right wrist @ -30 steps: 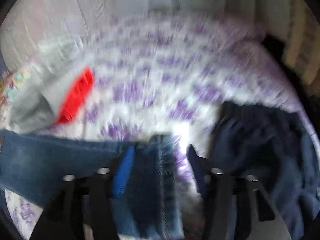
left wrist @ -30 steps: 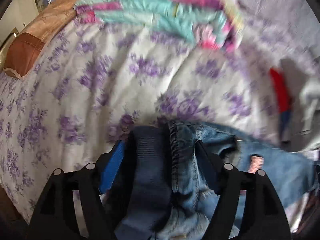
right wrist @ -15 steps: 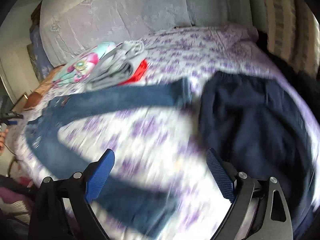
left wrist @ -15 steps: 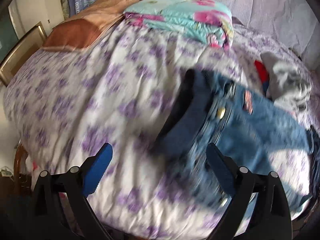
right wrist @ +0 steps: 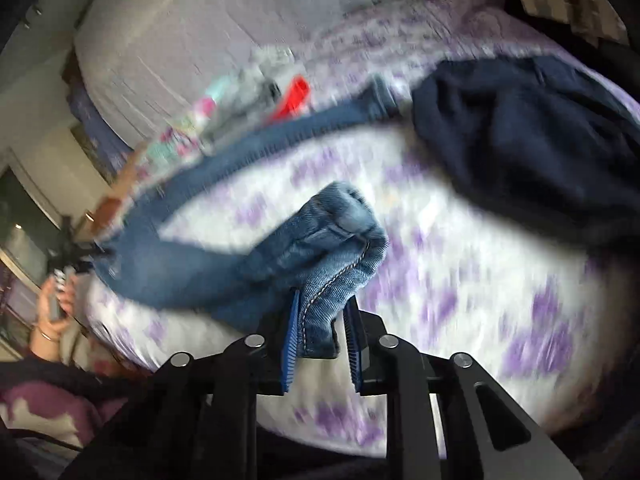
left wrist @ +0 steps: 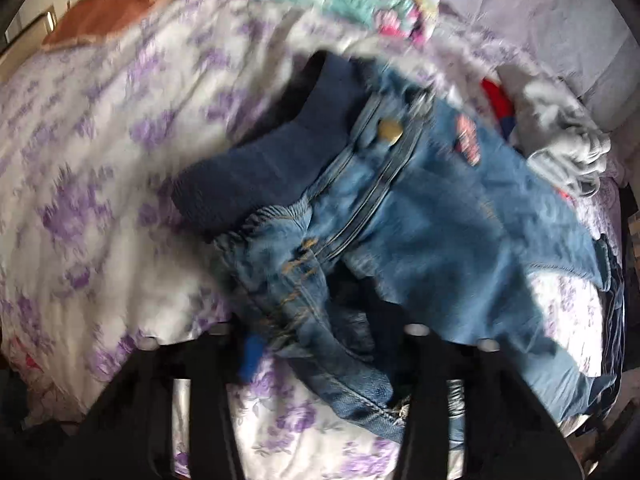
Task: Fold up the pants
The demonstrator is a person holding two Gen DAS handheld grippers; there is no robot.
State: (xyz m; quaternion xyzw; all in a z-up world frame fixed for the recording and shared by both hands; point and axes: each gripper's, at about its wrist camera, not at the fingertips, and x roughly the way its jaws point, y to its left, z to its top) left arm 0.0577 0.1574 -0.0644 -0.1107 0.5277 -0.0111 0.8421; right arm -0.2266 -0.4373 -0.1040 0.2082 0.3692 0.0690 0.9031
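Blue jeans (left wrist: 420,208) with a dark knit waistband lie on the floral bedsheet (left wrist: 100,160), waist end in the left wrist view. My left gripper (left wrist: 320,344) is shut on the waist denim near the fly. In the right wrist view my right gripper (right wrist: 322,332) is shut on a leg cuff (right wrist: 340,248) of the jeans, lifted off the sheet. The other leg (right wrist: 248,152) stretches across the bed toward the far left.
Dark navy garment (right wrist: 520,140) lies at the right of the bed. Folded teal-pink cloth (left wrist: 332,4), a grey and red pile (left wrist: 552,128) and a brown pillow (left wrist: 108,12) sit at the back. The person's hand (right wrist: 52,308) shows at left.
Half a second ago both grippers were open above the spread jeans. Now both have come down and shut, the left on the waist, the right on a leg cuff.
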